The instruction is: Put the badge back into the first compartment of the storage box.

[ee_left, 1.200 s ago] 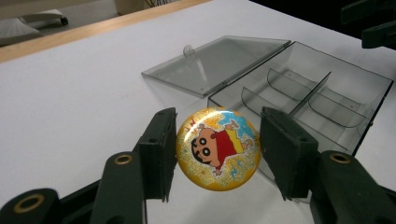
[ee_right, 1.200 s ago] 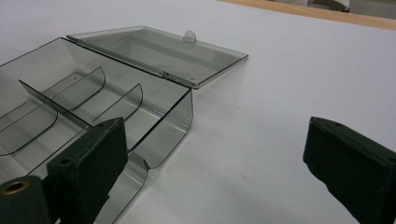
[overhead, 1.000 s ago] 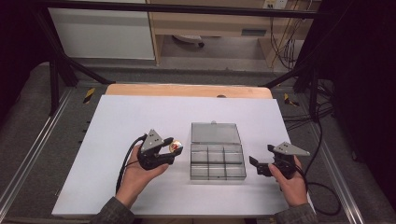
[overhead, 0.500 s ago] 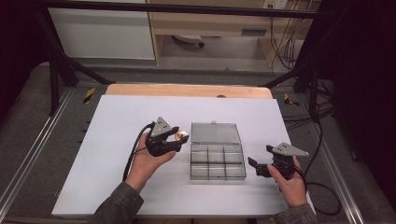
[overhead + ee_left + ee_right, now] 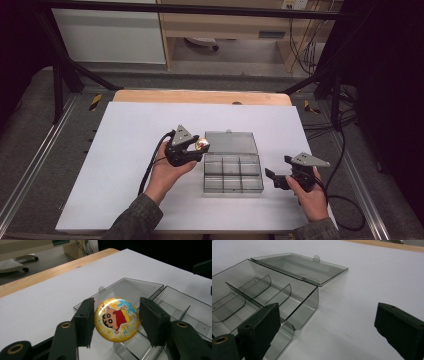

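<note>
A clear plastic compartment box (image 5: 233,190) lies open on the white table, its lid (image 5: 231,142) folded flat behind it. My left gripper (image 5: 201,146) is shut on a round yellow cartoon badge (image 5: 202,144) and holds it in the air at the box's back-left corner. In the left gripper view the badge (image 5: 116,319) faces the camera between the jaws of that gripper (image 5: 116,323), over the lid (image 5: 130,288). My right gripper (image 5: 270,176) stands open and holds nothing, just right of the box. In the right gripper view, the compartments of the box (image 5: 310,305) hold nothing.
The white table top (image 5: 125,150) ends in a wooden strip (image 5: 200,96) at the back. Cables trail from both grippers, one off the table's right edge (image 5: 345,200). Dark frame bars (image 5: 60,75) stand at the back left and back right.
My left gripper has carried the badge to the right and farther back, up to the box's back-left corner. The right gripper has stayed still.
</note>
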`<move>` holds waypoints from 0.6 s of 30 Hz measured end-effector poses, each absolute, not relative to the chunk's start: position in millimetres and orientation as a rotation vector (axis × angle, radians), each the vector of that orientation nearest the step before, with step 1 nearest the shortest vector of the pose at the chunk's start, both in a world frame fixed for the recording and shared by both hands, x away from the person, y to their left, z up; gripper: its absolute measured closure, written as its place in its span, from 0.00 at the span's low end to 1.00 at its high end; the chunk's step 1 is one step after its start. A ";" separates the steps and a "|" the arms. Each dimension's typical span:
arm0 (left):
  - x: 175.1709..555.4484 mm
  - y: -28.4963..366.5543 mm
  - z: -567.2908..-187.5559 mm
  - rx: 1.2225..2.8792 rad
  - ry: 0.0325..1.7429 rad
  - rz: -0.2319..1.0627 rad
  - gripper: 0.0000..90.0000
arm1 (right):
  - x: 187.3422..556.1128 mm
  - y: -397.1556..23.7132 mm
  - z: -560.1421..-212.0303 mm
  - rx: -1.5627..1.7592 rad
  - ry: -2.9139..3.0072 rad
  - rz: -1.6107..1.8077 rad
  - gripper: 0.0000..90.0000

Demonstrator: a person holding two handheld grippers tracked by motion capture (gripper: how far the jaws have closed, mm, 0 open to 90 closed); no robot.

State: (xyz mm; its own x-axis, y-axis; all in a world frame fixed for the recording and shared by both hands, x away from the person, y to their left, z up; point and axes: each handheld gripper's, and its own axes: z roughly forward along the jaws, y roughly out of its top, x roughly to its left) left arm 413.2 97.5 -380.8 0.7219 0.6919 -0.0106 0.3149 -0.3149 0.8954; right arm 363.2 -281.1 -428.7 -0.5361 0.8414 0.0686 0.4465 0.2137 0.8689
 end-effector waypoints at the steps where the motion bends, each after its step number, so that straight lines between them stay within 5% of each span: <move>1: 413.4 96.9 -381.0 1.913 0.776 0.468 0.52 | 363.1 -281.3 -428.6 1.193 2.073 1.267 0.08; 18: 412.6 80.1 -392.4 1.969 0.752 0.441 0.52 | 362.8 -282.8 -427.8 1.209 2.060 1.292 0.06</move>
State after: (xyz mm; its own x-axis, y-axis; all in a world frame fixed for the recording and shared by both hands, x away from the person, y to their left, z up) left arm 412.6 80.1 -392.4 0.7460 0.6659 -0.0013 0.3237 -0.3610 0.8745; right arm 362.8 -282.8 -427.8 -0.5317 0.8420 0.0914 0.4490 0.1888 0.8734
